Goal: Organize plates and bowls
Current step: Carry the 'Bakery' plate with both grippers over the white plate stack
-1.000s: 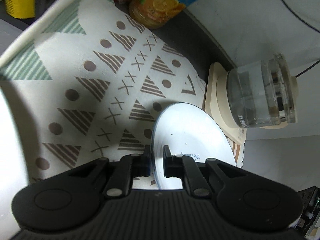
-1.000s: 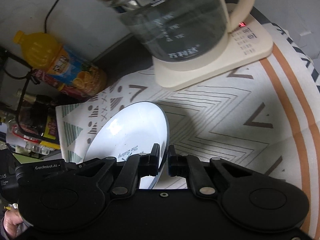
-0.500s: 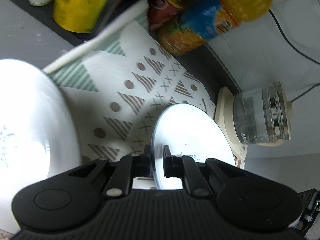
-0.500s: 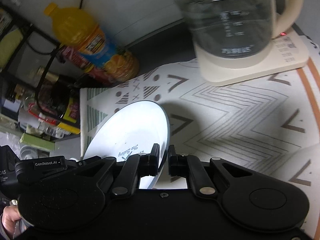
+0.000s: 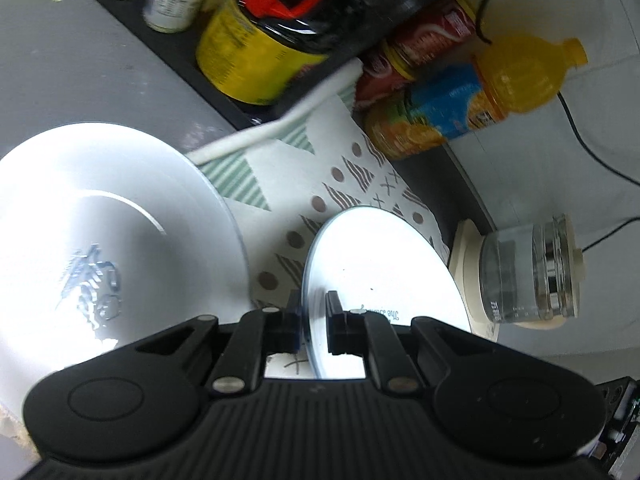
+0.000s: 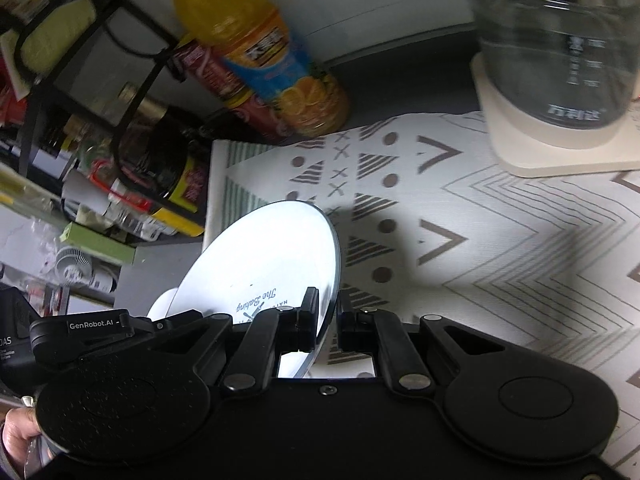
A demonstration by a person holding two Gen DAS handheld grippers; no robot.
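With both claws clenched on opposite rims, left gripper (image 5: 313,322) and right gripper (image 6: 328,326) carry small plate (image 5: 384,276) tilted above patterned mat (image 6: 500,240), beside big plate (image 5: 108,224) at mat's edge. My worry: thin rim grip slips, plate drops, or clips kettle (image 6: 560,40).

Patterned cloth (image 6: 500,240) covers the tabletop; triangles, dots, crosses, chevrons. Glass kettle (image 6: 560,48) on cream base (image 6: 532,152), standing on the cloth. Orange juice bottle (image 6: 260,52) beside a red-labelled bottle (image 6: 224,84) at the cloth's far edge. Black rack (image 6: 132,64) holds a dark yellow-labelled bottle (image 5: 260,48). Cable (image 5: 592,152) against the wall.
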